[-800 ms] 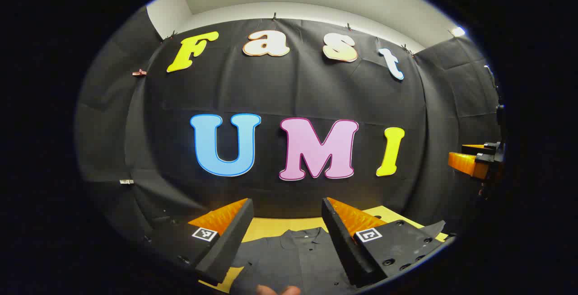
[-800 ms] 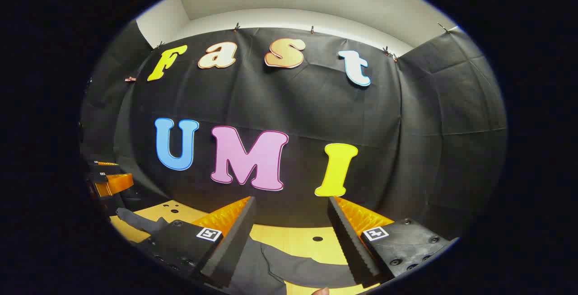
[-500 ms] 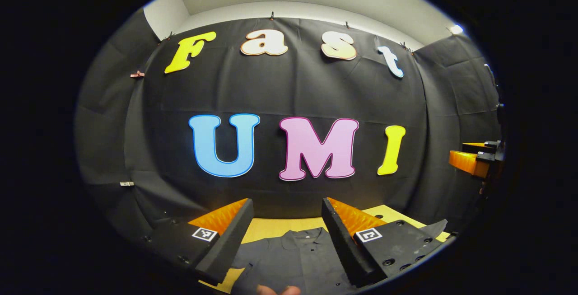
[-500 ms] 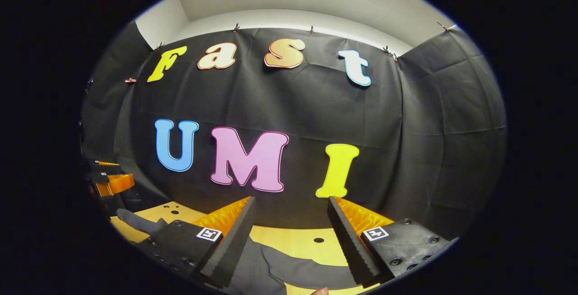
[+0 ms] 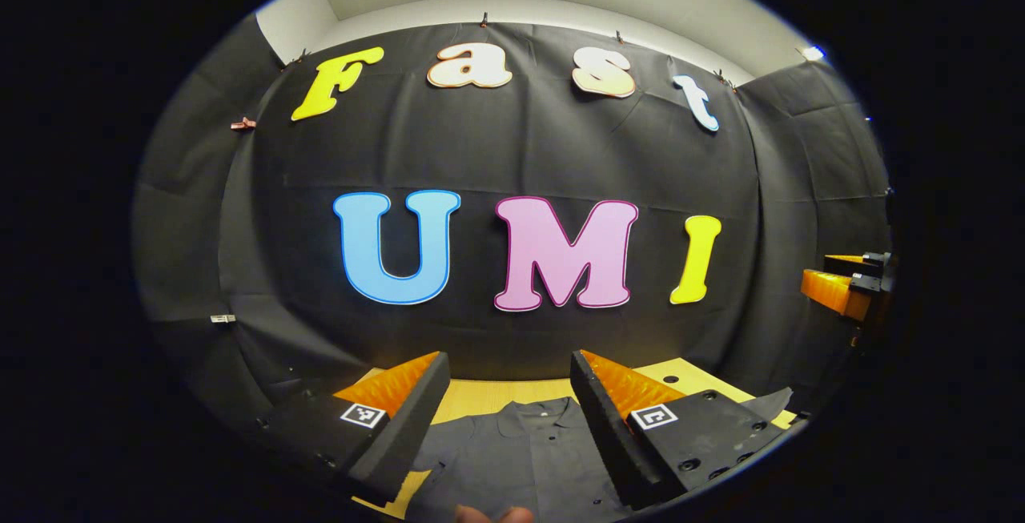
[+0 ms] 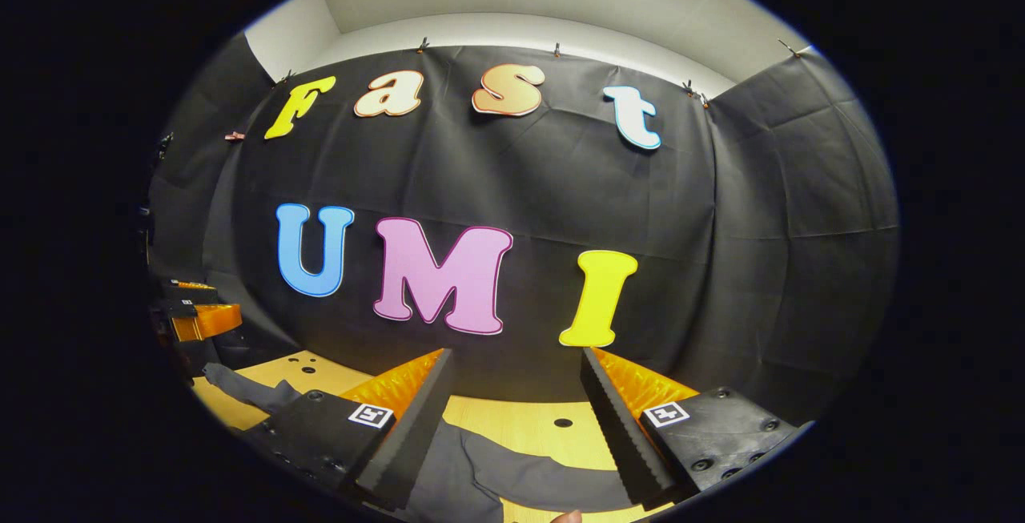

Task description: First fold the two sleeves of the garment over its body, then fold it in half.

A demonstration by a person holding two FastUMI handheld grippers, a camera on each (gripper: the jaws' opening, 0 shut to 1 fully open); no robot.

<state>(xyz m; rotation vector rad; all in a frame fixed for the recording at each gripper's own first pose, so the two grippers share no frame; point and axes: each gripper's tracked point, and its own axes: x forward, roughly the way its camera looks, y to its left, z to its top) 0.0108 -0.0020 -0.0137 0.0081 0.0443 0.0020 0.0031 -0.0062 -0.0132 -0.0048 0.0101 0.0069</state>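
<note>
Since a moment ago both my grippers have tipped slightly downward, so the wall sits a touch higher in both views; nothing on the table has shifted. My left gripper [image 5: 506,415] hangs released, jaws wide apart, above the dark grey collared button-front shirt [image 5: 512,459], which lies flat on the pale wooden table [image 5: 480,399] with its collar toward the far edge. My right gripper [image 6: 516,419] is likewise spread and empty over the shirt's right sleeve [image 6: 544,479], stretched sideways across the surface. I judge neither sleeve folded yet; this small dip reads as the start of my reach.
</note>
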